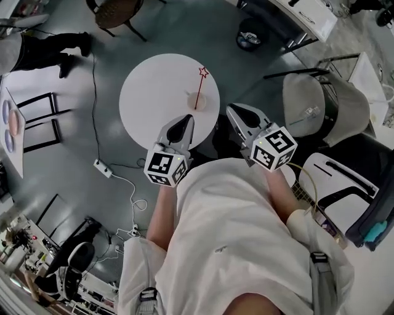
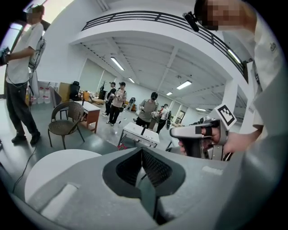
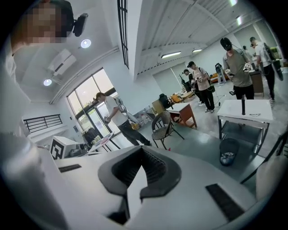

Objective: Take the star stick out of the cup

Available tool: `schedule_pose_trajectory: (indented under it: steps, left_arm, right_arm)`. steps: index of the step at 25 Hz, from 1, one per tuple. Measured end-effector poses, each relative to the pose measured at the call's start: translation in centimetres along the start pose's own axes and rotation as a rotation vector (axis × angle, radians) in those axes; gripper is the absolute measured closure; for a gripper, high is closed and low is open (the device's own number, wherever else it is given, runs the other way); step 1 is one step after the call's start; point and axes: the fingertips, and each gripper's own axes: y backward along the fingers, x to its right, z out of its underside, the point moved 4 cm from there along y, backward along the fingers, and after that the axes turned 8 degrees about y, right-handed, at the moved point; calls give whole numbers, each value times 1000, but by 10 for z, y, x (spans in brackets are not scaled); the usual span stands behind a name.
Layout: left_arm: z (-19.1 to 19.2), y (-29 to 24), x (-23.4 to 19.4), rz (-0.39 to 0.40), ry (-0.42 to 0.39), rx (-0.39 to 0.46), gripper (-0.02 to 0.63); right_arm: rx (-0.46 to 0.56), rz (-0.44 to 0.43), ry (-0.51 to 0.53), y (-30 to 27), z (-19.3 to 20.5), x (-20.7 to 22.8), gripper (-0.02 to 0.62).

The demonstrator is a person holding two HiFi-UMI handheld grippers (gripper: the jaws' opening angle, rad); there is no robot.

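In the head view a round white table (image 1: 154, 104) stands in front of me. On its right part is a small clear cup (image 1: 196, 98), and a thin red stick leans out of it with a star (image 1: 204, 72) on top. My left gripper (image 1: 185, 122) hovers over the table's near edge, just short of the cup, jaws shut and empty. My right gripper (image 1: 233, 111) hangs off the table's right edge, also shut with nothing in it. The left gripper view shows its own closed jaws (image 2: 142, 152), and the right gripper view its own closed jaws (image 3: 142, 151). Neither view shows the cup.
A grey shell chair (image 1: 320, 104) stands close on the right and a black bin (image 1: 251, 35) beyond the table. A wicker chair (image 1: 120, 11) is at the back. A power strip with cable (image 1: 103, 168) lies on the floor at left. A person (image 1: 49, 49) stands far left.
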Motion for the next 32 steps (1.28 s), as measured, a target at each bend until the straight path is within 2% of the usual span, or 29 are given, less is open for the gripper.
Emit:
schedule_pose_trajectory:
  steps: [10,19,23,26,32]
  left_arm:
    - [9,-25,-24,-69,19,-14,597]
    - [29,-54,-37,-51,11,-54,595]
    - [42,-73,-47,-89,-12,-48,594]
    - [51,-86,-50,-97,-22,-71,540]
    - [71,-107,-65,-149,-19,-107,488]
  right_arm:
    - [-119,-64,9,-21,14,12,588]
    - [-168,-31,17,-12,21,15,588]
    - [-190,-15,12,0,32,19,588]
    - [-205,4,-3,6,40,24,588]
    - [-209,45,-28,20,51,37,588]
